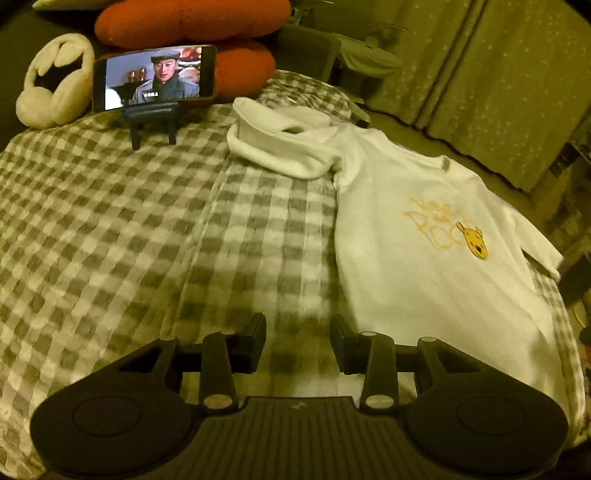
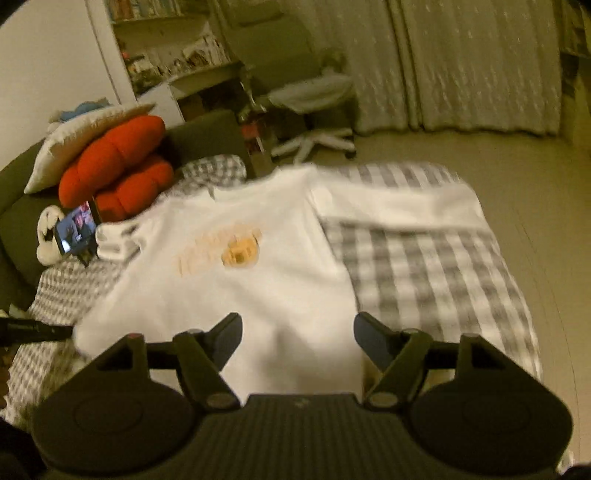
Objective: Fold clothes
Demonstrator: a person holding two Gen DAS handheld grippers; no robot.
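Left wrist view: the left gripper (image 1: 297, 345) has its jaws spread, nothing between them. It hovers over the checked cover (image 1: 110, 229), with its right finger just at the near left edge of the white shirt (image 1: 424, 280). The shirt lies flat, front up, on the right part of the cover, its yellow print (image 1: 447, 232) on the chest and its collar toward the far side. The sleeve nearer the middle of the bed is bunched up in a roll (image 1: 280, 144); the other sleeve reaches to the bed's right edge. Beyond, a phone (image 1: 155, 77) stands on a dark stand (image 1: 153, 118) and shows a video. Left of it sits a white plush (image 1: 55, 85), behind it red cushions (image 1: 192, 22). Curtains (image 1: 498, 74) hang at the right.

In the right wrist view, much blurred, the right gripper (image 2: 297, 338) is also spread wide and empty, above the near hem of the shirt (image 2: 240, 288). The shirt's far sleeve (image 2: 399, 203) stretches out to the right across the cover (image 2: 424, 277). At the left are the cushions (image 2: 114, 162), the phone (image 2: 75, 229) and a pale pillow (image 2: 74, 140). Farther off are shelves (image 2: 177, 48), an office chair (image 2: 314, 99) and the curtains (image 2: 461, 62).
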